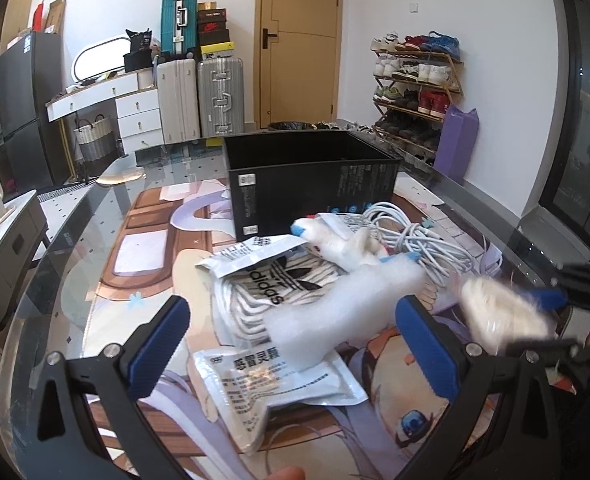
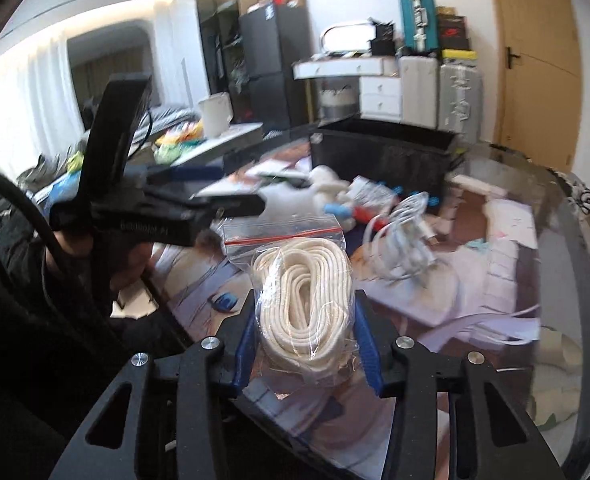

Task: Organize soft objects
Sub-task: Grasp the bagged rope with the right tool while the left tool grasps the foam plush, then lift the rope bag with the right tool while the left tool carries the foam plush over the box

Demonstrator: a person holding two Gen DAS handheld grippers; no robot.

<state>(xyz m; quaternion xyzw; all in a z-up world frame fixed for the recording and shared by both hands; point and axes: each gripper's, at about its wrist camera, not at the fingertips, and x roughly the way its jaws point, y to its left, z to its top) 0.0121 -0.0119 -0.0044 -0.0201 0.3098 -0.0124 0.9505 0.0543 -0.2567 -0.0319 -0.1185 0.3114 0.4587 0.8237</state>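
One bag point(image 2: 295, 280) of clear plastic with a red zip line at its top sits between the blue pads of the right claw point(image 2: 303, 344). Inside it lies a coil of cream-white rope point(image 2: 303, 300), wound in long loops, and the plastic is wrinkled where the pads press it from both sides. The claw is closed tight on the bag and holds it above the table point(image 2: 491, 248), which carries a printed cartoon mat.

The left claw point(image 1: 293, 344) stands wide open with nothing between its pads. Under it on the table lie a white foam piece point(image 1: 335, 304), a silver sachet point(image 1: 263, 392) with printed text, and a pack of white socks point(image 1: 255, 284) with a black logo. Farther back a plush toy point(image 1: 347, 240) and a bundle of white cable point(image 1: 423, 240) lie just before a black box point(image 1: 311, 188), open at the top. In the left view the rope bag looks blurred at the right side.
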